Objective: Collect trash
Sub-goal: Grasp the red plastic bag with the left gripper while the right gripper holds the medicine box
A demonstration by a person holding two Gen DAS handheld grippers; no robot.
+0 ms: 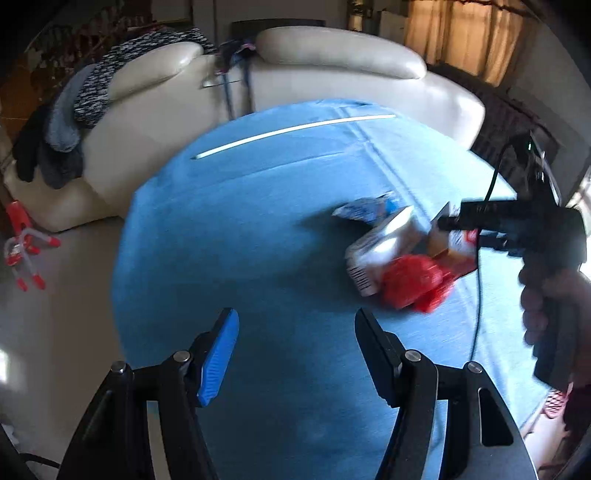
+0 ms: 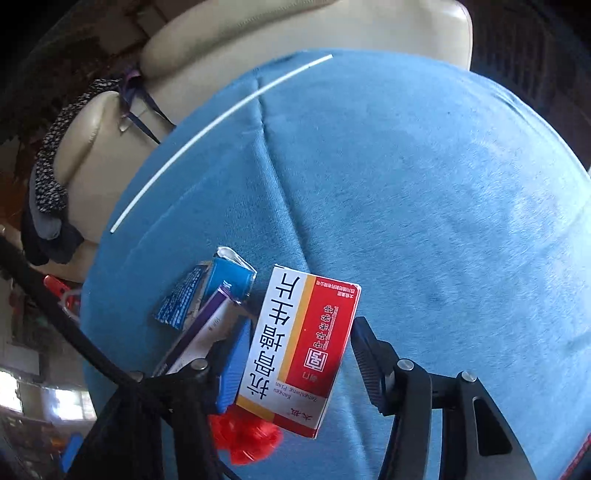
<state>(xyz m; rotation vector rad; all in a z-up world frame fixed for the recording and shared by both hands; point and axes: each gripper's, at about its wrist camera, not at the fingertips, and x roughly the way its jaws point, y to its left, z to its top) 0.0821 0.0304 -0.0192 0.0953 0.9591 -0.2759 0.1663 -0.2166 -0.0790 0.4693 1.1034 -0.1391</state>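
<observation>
A blue cloth (image 1: 258, 229) covers the bench, creased by a seam running away from the camera, and a thin white rod (image 1: 295, 134) lies across its far part. Behind it stands a cream leather sofa (image 1: 332, 70) with two rounded back cushions. A black-and-white knitted garment (image 1: 107, 85) and darker grey clothes (image 1: 55, 147) are draped over the sofa's left end. A red and white clip hanger (image 1: 24, 251) lies on the pale floor at left. Tan curtains (image 1: 461, 33) hang at upper right
</observation>
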